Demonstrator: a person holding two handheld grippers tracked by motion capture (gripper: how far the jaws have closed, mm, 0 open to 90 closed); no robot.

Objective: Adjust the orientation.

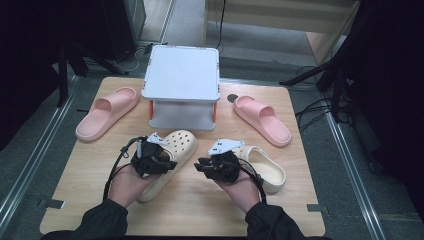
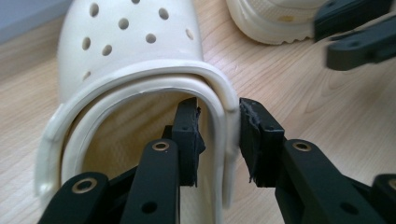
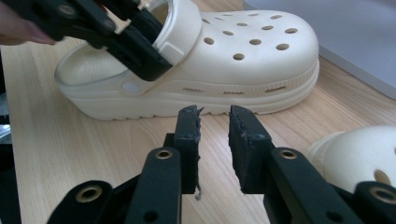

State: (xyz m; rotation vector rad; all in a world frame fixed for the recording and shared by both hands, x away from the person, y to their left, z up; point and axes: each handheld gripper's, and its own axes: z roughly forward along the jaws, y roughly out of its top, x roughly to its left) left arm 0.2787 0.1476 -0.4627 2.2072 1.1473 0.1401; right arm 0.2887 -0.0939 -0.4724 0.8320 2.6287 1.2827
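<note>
Left gripper (image 2: 217,135) straddles clog (image 2: 130,70) collar, pads just off it. Right gripper (image 3: 214,144) empty, jaws narrowly apart, clog ahead. Light, soft foam; collar flexes, grip there.

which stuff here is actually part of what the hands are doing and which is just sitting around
In the job:
- left clog, its collar rim between the left gripper jaws
- right clog
- right gripper, nothing between its jaws

Lying about:
- left pink slide
- right pink slide
- white stand
</note>
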